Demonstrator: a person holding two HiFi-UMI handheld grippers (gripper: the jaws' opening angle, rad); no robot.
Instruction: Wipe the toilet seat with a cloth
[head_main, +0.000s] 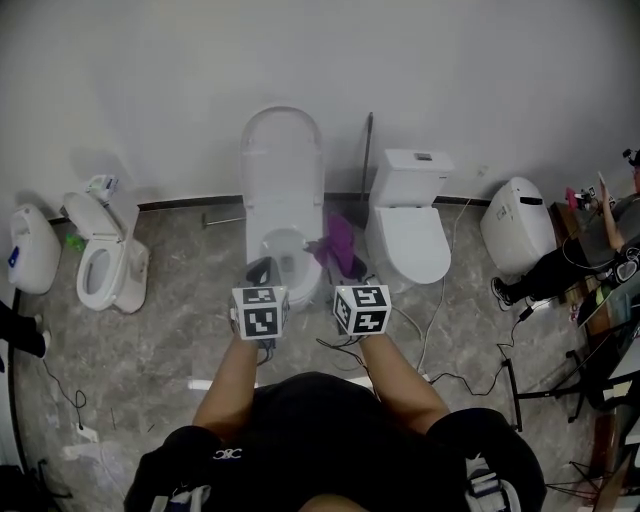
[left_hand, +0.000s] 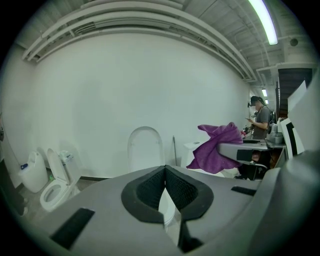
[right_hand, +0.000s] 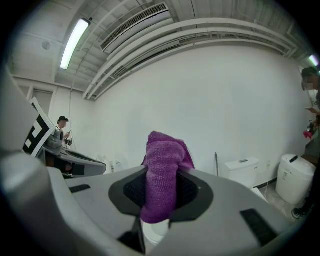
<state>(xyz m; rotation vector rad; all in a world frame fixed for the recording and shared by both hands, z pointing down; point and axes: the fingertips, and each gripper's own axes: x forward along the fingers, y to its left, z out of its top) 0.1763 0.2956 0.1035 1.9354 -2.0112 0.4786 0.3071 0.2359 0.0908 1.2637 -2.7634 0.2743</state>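
The white toilet (head_main: 283, 170) stands straight ahead with its lid up against the wall; its seat rim (head_main: 300, 282) lies just beyond both grippers. My right gripper (head_main: 345, 262) is shut on a purple cloth (head_main: 340, 245), which bunches up over the bowl's right edge. In the right gripper view the cloth (right_hand: 162, 175) fills the gap between the jaws and sticks up past them. My left gripper (head_main: 262, 272) hovers at the bowl's near left rim. In the left gripper view its jaws (left_hand: 165, 172) meet with nothing between them, and the cloth (left_hand: 217, 150) hangs to the right.
A small toilet (head_main: 105, 260) with raised lid and a white canister (head_main: 32, 248) stand at the left. Another toilet (head_main: 410, 220) and a white unit (head_main: 518, 225) stand at the right, a dark pole (head_main: 366, 160) leans on the wall. Cables (head_main: 440, 350) cross the floor. A person (head_main: 570, 265) sits far right.
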